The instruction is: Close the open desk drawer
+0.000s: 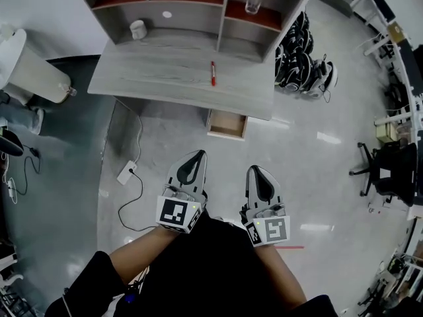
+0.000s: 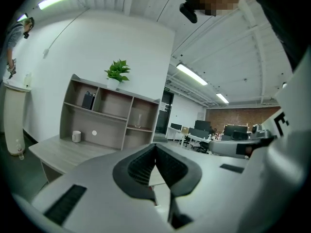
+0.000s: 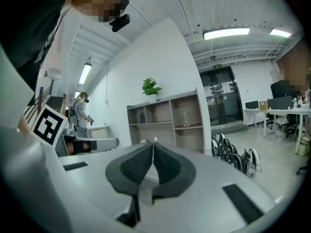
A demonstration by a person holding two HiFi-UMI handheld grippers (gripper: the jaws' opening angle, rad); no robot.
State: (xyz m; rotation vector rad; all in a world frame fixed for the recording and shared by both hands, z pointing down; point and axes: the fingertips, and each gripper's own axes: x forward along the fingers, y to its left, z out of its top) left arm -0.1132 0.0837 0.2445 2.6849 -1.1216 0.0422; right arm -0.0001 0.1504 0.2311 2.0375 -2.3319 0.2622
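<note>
Hovering short of the desk [image 1: 165,71], left gripper [image 1: 197,153] and right gripper [image 1: 255,169] both pinched shut, empty (drawer [image 1: 227,124] sticking out its front).

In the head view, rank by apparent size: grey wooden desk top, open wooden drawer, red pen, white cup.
1. grey wooden desk top
2. open wooden drawer
3. red pen and white cup: too alike to rank; the pen is longer, the cup bulkier.

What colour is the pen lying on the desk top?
The pen is red; the head view shows it best.
</note>
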